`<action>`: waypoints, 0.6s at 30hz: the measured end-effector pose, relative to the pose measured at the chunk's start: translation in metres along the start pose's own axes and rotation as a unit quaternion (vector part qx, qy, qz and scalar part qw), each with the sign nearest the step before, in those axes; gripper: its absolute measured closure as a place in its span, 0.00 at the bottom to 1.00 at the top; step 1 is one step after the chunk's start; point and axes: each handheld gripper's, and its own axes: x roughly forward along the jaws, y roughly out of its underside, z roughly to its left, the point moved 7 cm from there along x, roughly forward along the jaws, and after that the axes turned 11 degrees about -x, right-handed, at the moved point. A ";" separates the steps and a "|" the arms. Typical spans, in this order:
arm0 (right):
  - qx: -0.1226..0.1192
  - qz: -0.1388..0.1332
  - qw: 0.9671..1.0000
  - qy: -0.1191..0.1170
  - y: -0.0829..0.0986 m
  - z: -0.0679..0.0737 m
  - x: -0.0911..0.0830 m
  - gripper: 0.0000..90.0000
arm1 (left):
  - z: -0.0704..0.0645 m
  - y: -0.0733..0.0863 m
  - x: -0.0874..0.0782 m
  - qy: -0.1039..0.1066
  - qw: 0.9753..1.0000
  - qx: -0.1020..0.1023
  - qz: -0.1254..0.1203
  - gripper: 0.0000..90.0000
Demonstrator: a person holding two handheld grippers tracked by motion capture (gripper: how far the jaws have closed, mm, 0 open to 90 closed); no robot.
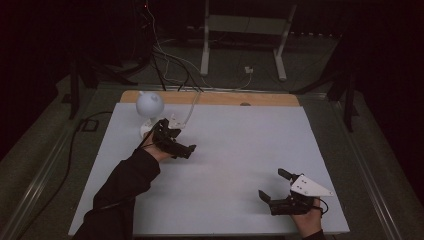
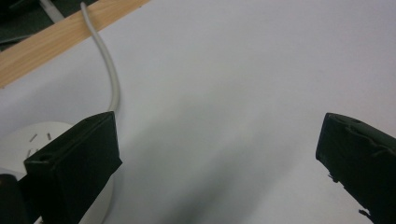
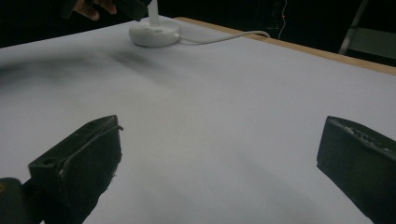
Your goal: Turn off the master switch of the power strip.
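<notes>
Grippers: I count two, left gripper point(image 1: 186, 148) gaping beside one white lamp point(image 1: 149, 106), right gripper point(image 1: 273, 186) gaping over the bare table point(image 1: 240, 150).

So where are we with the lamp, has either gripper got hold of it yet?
Not yet. The lamp stands upright at the table's far left corner, its cord trailing off the back edge. The left gripper is beside the lamp's base, jaws open and holding nothing. The right gripper waits open near the front right. Gripping the lamp is still to come.
</notes>
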 end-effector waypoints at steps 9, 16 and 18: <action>-0.001 0.000 1.000 -0.002 -0.001 0.000 0.001 0.00 | -0.012 0.005 -0.016 0.034 0.999 -0.009 -0.016 0.00; -0.002 -0.001 1.000 -0.005 -0.001 0.001 0.001 0.00 | -0.014 0.014 -0.028 0.049 0.998 -0.019 -0.020 0.00; -0.001 -0.001 1.000 -0.006 -0.001 0.001 0.002 0.00 | -0.014 0.017 -0.031 0.056 0.998 -0.025 -0.025 0.00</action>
